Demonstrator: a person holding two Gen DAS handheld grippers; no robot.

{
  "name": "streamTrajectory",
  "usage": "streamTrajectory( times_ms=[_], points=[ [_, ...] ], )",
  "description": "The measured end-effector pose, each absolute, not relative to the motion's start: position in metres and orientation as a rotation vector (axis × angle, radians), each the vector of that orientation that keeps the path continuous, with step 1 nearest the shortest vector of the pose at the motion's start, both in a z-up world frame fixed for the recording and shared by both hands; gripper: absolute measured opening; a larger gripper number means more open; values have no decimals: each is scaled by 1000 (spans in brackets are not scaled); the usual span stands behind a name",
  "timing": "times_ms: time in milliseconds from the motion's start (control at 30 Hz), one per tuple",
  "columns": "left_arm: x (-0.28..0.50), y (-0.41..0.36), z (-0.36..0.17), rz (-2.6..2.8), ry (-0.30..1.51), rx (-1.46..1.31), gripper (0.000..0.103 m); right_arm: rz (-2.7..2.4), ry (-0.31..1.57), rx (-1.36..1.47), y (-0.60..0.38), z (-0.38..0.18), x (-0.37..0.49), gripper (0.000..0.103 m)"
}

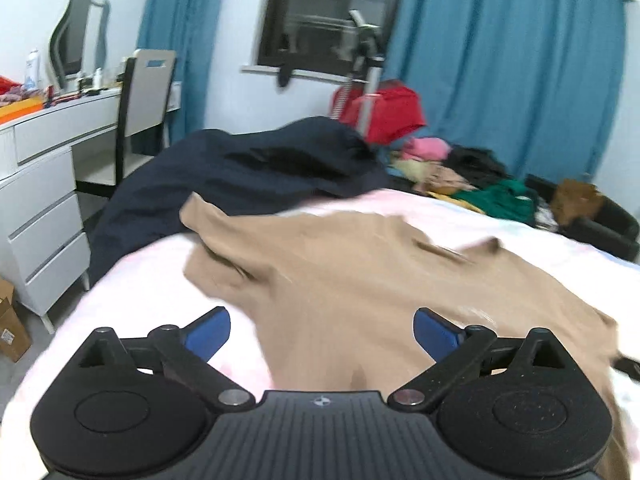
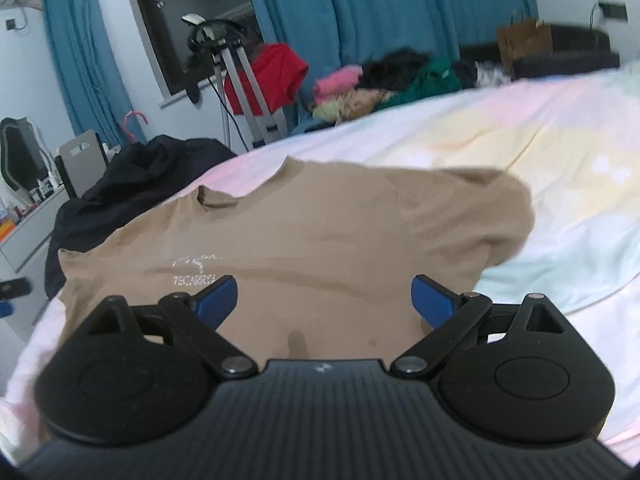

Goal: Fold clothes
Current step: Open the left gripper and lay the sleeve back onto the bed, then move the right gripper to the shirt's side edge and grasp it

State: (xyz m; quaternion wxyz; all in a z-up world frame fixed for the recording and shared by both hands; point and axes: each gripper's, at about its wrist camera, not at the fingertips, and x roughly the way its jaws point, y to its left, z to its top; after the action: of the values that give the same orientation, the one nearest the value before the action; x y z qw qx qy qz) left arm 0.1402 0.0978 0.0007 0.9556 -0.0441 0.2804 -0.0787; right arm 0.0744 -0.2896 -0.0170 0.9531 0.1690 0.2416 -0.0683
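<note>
The tan T-shirt (image 2: 304, 232) lies spread on the pastel bedsheet (image 2: 540, 152) (light, limp knit, likely best pinched at hem or shoulder seams), beneath the left gripper (image 1: 322, 330) and right gripper (image 2: 324, 296), both jaws wide and empty

1. The left tool (image 1: 322, 334) has a dark, finely ribbed central body bearing a small round black-and-white mark at its front edge.
2. Two matte black round housings flank that body, each with a raised triangular cut-out bracket.
3. Black link arms pivot on silver round-headed screws and carry blue fingers (image 1: 208, 334).
4. The right tool (image 2: 324, 300) looks the same: ribbed dark centre, black discs, silver pivot screws, blue fingers (image 2: 434, 300).
</note>
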Motion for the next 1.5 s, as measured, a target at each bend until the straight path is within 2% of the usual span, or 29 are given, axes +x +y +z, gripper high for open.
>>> streamTrajectory(
  times_ms=[267,667,1133,1500],
  points=[
    [60,70,7,-243,523,23,101,-226,434,289,-296,-17,56,95],
    [47,68,7,-251,516,3,103,-242,422,296,-301,-27,55,95],
    [63,62,-13,-238,570,40,103,-347,495,507,-349,-77,74,95],
    [67,64,-14,-199,575,31,103,-264,408,947,-408,-103,81,97]
  ],
)
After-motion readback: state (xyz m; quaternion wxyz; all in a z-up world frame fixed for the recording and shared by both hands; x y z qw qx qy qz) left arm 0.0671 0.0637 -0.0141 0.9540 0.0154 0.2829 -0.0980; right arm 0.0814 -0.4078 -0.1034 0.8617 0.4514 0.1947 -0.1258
